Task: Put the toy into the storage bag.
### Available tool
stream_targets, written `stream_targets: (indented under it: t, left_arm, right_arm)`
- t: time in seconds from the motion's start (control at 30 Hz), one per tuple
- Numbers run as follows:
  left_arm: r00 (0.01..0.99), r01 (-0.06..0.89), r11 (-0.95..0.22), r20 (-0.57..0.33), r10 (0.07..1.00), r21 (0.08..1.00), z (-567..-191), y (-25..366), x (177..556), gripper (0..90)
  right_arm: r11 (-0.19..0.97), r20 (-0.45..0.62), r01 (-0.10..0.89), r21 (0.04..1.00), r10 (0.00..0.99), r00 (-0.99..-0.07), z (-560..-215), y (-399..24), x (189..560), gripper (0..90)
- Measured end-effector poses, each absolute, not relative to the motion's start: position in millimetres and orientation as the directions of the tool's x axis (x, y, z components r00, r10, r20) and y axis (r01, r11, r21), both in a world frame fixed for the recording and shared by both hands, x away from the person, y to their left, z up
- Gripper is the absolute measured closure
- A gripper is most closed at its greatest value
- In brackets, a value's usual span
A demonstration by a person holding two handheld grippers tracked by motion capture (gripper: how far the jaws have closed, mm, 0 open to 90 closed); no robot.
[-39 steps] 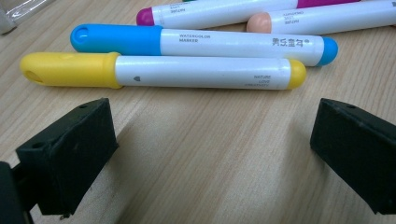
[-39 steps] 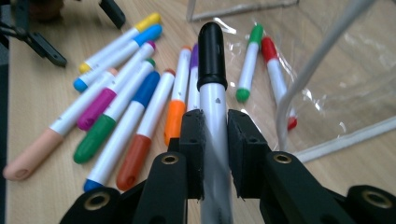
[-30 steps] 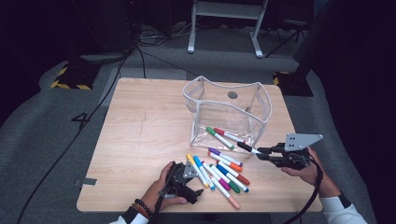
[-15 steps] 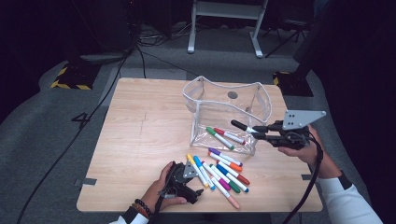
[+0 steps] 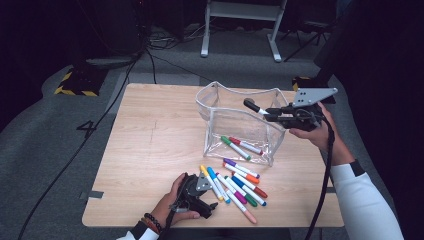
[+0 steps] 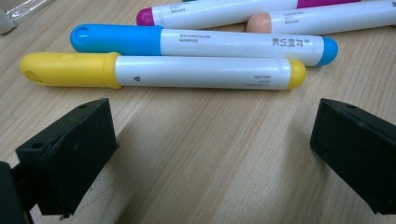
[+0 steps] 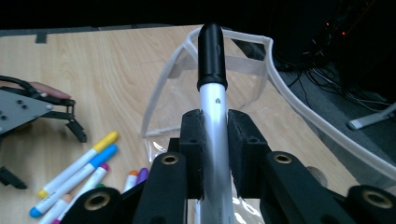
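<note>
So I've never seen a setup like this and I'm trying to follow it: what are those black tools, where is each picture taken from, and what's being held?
A person sits at a wooden table with a hand-held two-jaw gripper in each hand. The wide picture comes from a camera above, looking down. The other two come from cameras riding on each gripper, looking along its black jaws. The right gripper is clamped on a black-capped marker, held above a clear pouch that already has a few markers inside. The left gripper rests on the table with its jaws open, near loose markers such as the yellow marker and the blue marker.
</note>
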State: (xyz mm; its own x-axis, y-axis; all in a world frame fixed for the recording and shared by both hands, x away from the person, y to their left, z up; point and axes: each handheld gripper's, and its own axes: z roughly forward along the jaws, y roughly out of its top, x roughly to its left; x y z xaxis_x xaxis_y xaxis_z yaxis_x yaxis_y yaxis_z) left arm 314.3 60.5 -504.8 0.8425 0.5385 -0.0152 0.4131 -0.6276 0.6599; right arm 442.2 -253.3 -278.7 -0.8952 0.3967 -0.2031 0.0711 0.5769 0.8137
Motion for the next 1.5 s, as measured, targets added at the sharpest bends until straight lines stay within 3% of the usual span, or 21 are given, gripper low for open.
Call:
stream_targets:
  t: [0.6,0.9,1.27,1.5]
  left_arm:
    - [0.842,0.413,-0.627,-0.015,0.539,0.660,-505,60,314,0.5]
    - [0.842,0.414,-0.627,-0.016,0.539,0.660,-505,60,314,0.5]
    - [0.842,0.413,-0.627,-0.015,0.539,0.660,-505,60,314,0.5]
    - [0.842,0.413,-0.627,-0.015,0.539,0.660,-505,60,314,0.5]
  right_arm:
    - [0.700,-0.177,0.200,0.686,0.427,-0.887,-314,-226,503,77.2]
    - [0.794,-0.135,0.183,0.579,0.315,-0.939,-320,-214,497,77.2]
    - [0.807,-0.121,0.161,0.569,0.276,-0.953,-320,-209,487,76.2]
    - [0.766,-0.157,0.195,0.613,0.360,-0.920,-313,-218,487,64.2]
